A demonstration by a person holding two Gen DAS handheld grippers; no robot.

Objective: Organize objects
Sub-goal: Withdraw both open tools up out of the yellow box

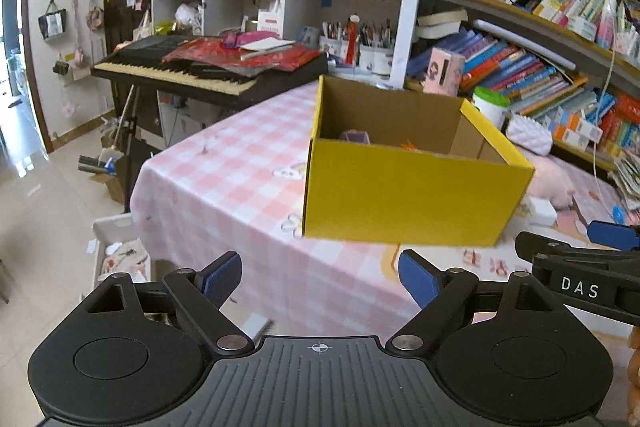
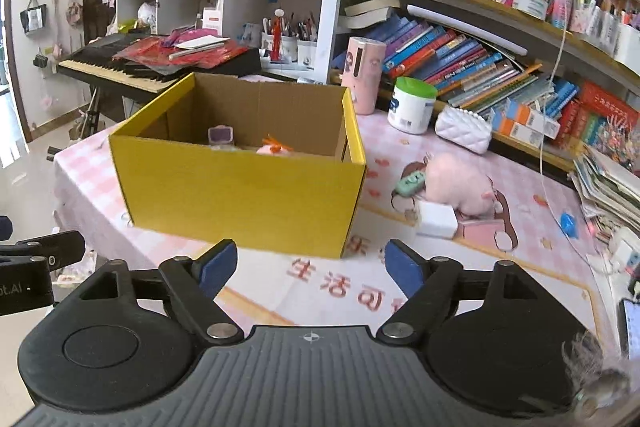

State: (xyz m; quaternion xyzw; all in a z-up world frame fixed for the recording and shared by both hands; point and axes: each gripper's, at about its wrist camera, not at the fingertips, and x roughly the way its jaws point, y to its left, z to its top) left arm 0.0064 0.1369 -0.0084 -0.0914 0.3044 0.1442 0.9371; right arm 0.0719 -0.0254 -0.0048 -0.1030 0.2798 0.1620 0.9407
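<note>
A yellow cardboard box [image 1: 408,195] [image 2: 240,195] stands open-topped on the pink checked table [image 1: 224,163]. Inside it lie a small purple item [image 2: 221,137] and a pink toy with an orange tuft [image 2: 274,147]. My left gripper [image 1: 320,277] hovers in front of the box, open, nothing between its blue pads. My right gripper [image 2: 310,267] is also open and empty, just in front of the box's near right corner. Right of the box lie a pink plush pig [image 2: 464,185], a white cube [image 2: 436,219] and a green item [image 2: 410,183]. The right gripper's arm [image 1: 580,267] shows in the left wrist view.
Behind the table a keyboard piano [image 1: 208,67] carries red cloth. A bookshelf [image 2: 500,47] fills the right, with a pink canister [image 2: 364,79], a green-lidded jar [image 2: 412,105] and a white quilted purse [image 2: 464,129] before it. A paper stack [image 2: 608,183] sits far right.
</note>
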